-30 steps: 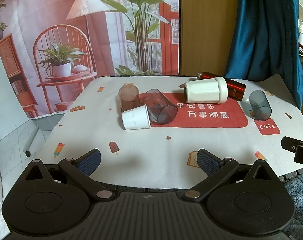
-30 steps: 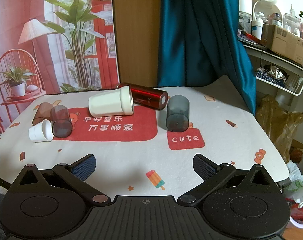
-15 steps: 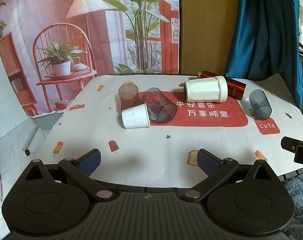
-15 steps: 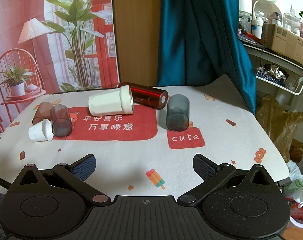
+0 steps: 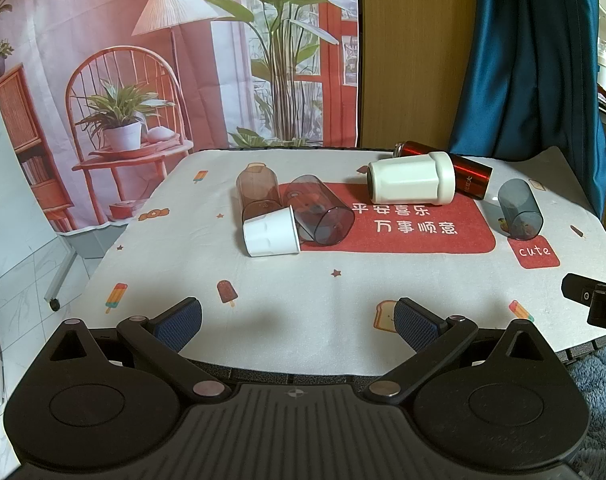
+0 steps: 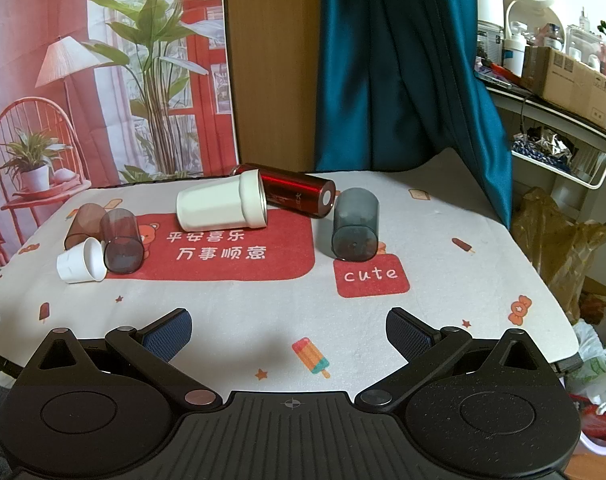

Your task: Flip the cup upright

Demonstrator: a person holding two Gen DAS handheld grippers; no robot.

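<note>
From the left wrist view, the left tongs [image 5: 297,316] hang spread wide over the near edge of the tabletop [image 5: 343,300], with nothing between the blue pads. A cluster of three cups lies on its side toward the left half of the tabletop: a small white cup [image 5: 271,232] nearest the camera, mouth facing right, touching a smoky clear cup [image 5: 319,210] just to its right, whose open mouth points toward the near edge. Behind the white one lies a brown tinted cup [image 5: 258,192]. Further back and toward the right lies a large white tumbler [image 5: 411,178] on its side, with a red metallic bottle [image 5: 463,168] lying behind it and touching it. A grey tinted cup [image 5: 519,208] lies near the right edge, just behind a red patch reading "cute" [image 5: 534,252]. Part of the right tongs [image 5: 595,300] shows at the right border of this view.

From the right wrist view, the right tongs [image 6: 289,326] are likewise spread apart over the near edge, gripping nothing. The grey tinted cup [image 6: 355,224] lies straight ahead, its mouth toward the camera. The large white tumbler [image 6: 223,206] and red metallic bottle [image 6: 299,195] lie left of it, and the small white cup [image 6: 81,261], smoky clear cup [image 6: 122,240] and brown tinted cup [image 6: 83,226] are grouped near the left edge. No cup stands upright.
</note>
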